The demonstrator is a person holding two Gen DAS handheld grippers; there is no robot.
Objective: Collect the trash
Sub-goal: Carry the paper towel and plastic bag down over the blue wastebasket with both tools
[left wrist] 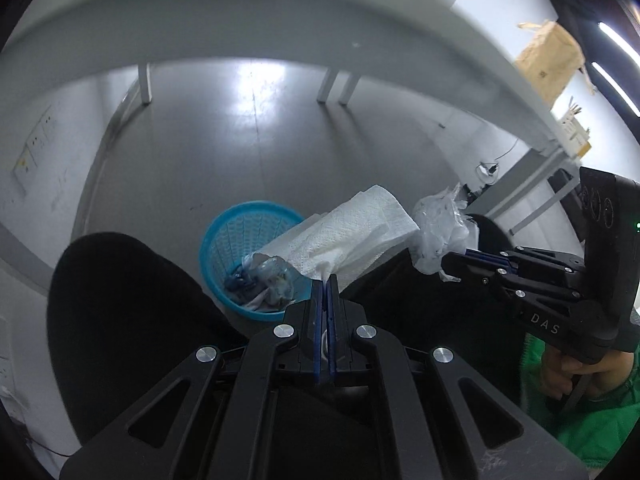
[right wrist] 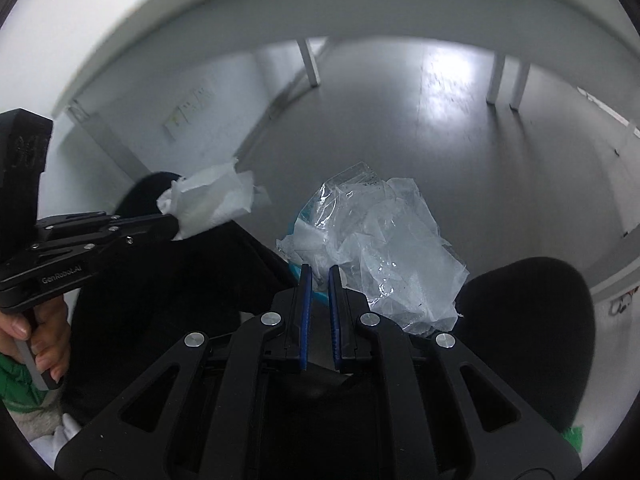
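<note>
My left gripper is shut on a white paper towel, which sticks out ahead of the fingers over a blue mesh bin on the floor. Crumpled trash lies inside that bin. My right gripper is shut on a crumpled clear plastic bag; a sliver of the blue bin shows under it. In the left wrist view the right gripper holds the plastic bag at the right. In the right wrist view the left gripper holds the towel at the left.
A white table edge arches overhead, its legs standing on the grey floor. Dark-clad knees flank the bin on both sides. A brown paper bag sits on the table at right. A hand in a green sleeve grips the left handle.
</note>
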